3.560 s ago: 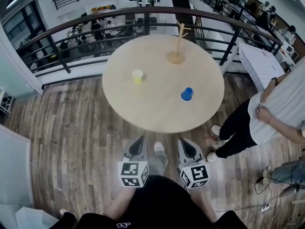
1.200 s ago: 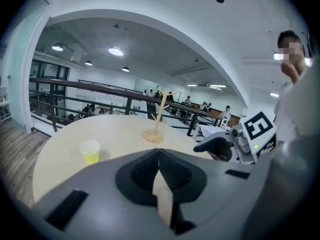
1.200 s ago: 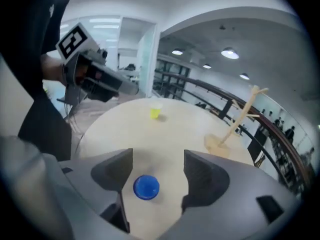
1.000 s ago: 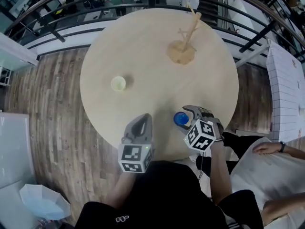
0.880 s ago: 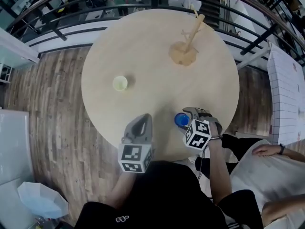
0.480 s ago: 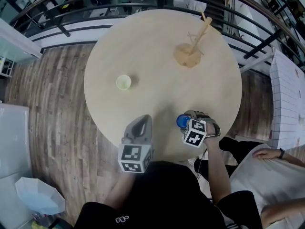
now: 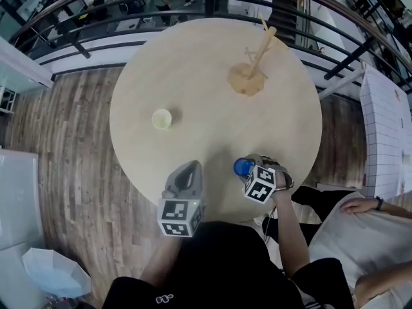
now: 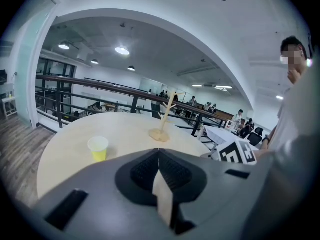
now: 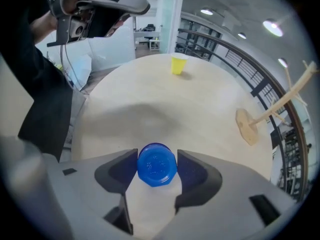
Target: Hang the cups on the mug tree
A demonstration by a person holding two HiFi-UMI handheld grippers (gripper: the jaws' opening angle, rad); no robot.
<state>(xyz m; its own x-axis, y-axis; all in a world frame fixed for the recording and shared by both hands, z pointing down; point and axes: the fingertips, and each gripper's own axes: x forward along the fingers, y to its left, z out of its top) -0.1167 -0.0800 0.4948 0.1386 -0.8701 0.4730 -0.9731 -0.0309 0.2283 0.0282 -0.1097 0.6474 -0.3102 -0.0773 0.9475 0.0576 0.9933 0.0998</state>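
The blue cup (image 9: 157, 165) is sitting at the bench's (image 7: 212, 102) 5 o'clock edge, pinched by the right hand-held gripper (image 9: 157, 158); the left hand-held gripper (image 8: 159, 156) is resting pressed together, empty. The cup's wall is looking squeezed, so it may buckle and slip free when carried to the mug tree (image 7: 252, 69) at 1 o'clock. The yellow cup (image 7: 161, 118) at 9 o'clock is standing apparently empty.
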